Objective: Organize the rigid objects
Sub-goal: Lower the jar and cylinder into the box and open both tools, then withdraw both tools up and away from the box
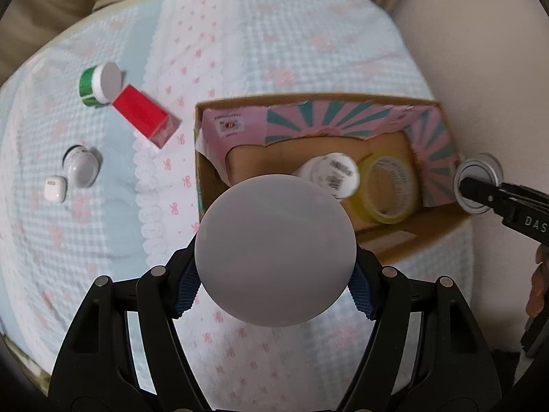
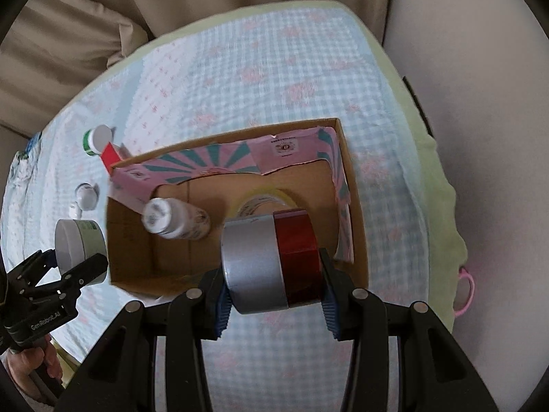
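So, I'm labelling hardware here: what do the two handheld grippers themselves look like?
Both the left gripper and right gripper are black plastic linkages with silver pivot pins and ribbed blue finger pads. White lettering marks their bodies. No sleeves or cables show.

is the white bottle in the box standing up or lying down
Lying down. The white bottle rests on its side on the floor of the cardboard box, its cap end pointing to the left wall, next to the yellow tape roll.
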